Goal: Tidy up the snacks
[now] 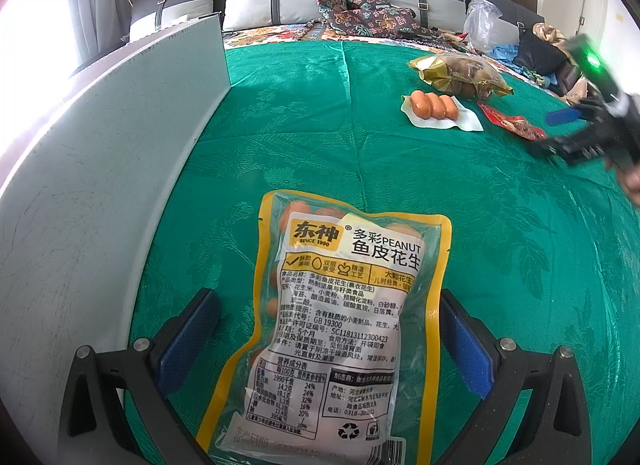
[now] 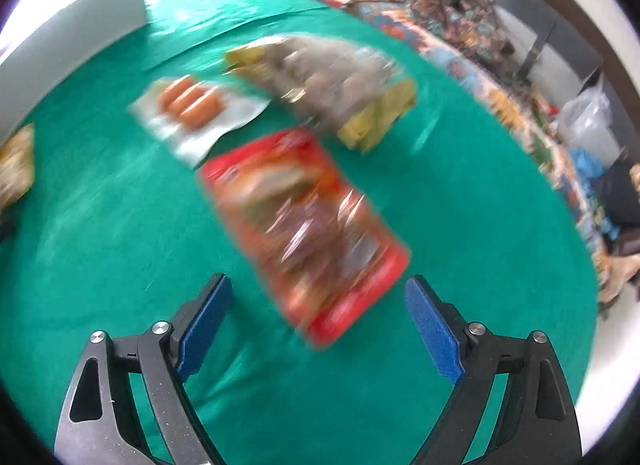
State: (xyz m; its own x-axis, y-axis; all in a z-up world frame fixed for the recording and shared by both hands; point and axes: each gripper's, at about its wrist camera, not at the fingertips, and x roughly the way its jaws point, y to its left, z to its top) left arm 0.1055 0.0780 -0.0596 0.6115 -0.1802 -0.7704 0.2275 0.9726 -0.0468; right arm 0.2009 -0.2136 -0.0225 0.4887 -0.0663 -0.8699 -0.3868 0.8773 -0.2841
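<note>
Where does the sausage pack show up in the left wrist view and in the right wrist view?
Left wrist: sausage pack lies upper right on the green cloth, just below the gold bag.
Right wrist: sausage pack lies upper left, blurred, left of the gold bag and above the red pack.
Shared landmark: the grey board along the cloth's left edge.
</note>
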